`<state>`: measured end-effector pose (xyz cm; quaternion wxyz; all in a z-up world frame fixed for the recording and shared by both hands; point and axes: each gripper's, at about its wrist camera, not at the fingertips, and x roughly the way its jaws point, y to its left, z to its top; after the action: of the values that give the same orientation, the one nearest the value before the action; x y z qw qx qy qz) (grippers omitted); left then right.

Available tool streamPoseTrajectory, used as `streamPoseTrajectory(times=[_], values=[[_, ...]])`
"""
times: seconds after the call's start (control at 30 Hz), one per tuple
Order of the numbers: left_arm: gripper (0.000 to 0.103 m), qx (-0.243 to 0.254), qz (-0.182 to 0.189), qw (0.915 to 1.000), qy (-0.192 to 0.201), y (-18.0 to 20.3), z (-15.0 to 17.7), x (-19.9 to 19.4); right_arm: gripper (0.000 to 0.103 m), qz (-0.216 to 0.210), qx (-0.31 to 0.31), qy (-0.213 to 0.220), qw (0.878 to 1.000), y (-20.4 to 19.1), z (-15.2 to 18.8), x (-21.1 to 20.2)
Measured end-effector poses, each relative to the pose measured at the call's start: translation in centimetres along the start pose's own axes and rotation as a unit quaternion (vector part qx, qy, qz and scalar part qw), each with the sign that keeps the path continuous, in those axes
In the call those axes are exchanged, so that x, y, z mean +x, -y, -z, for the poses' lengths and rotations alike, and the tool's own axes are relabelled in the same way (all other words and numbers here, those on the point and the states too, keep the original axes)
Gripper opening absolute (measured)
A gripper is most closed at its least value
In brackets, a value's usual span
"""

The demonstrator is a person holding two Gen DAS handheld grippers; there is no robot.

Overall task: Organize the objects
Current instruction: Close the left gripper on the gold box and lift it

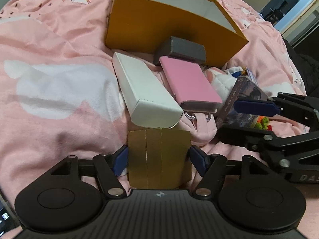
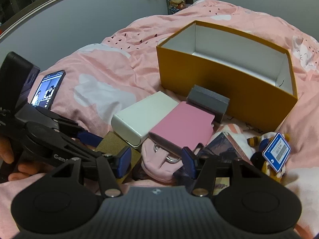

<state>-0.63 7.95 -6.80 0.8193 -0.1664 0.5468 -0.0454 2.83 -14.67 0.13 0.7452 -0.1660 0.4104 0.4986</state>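
You are working over a bed covered in a pink quilt, with a grey wall behind it. At far left of the right wrist view a phone lies on the quilt with its screen lit, well apart from the pile. Your left claw has its 2 pads at the sides of a gold box; the left pad touches it, the right pad looks just shy, so you seem to be gripping it or about to, and it does not look lifted yet. Just beyond it lies a white box, then a pink case leaning on a small grey box that sits against the orange bin's wall. Your right claw stands open over a pink pouch, holding nothing. To its right are a dark printed box and a plush toy with a blue tag. The orange bin shows only white walls inside, though its floor is partly hidden. Judged from that, nothing is packed yet and every item is left to move.
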Motion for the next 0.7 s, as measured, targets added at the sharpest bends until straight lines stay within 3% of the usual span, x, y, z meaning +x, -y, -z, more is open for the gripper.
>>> streamPoseTrajectory(times=[0.07, 0.23, 0.37, 0.57, 0.7], values=[[0.082, 0.001, -0.002, 1.0000, -0.002, 0.0, 0.0, 0.3, 0.059, 0.001, 0.000, 0.000, 1.000, 0.0, 0.0, 0.0], [0.064, 0.005, -0.002, 1.0000, 0.002, 0.4, 0.0, -1.4, 0.063, 0.005, 0.004, 0.003, 1.000, 0.3, 0.2, -0.2], [0.056, 0.016, -0.006, 0.9995, 0.026, 1.0, -0.1, -3.3, 0.062, -0.003, 0.005, -0.007, 1.000, 0.5, -0.2, 0.1], [0.054, 0.014, -0.014, 0.9943, 0.105, 0.6, -0.8, -7.5, 0.062, -0.030, 0.017, -0.015, 0.999, 1.2, -2.7, 0.2], [0.054, -0.007, -0.077, 0.9834, 0.164, -0.8, -1.9, -9.7, 0.058, -0.040, 0.022, -0.021, 0.999, 0.5, -5.1, 1.1]])
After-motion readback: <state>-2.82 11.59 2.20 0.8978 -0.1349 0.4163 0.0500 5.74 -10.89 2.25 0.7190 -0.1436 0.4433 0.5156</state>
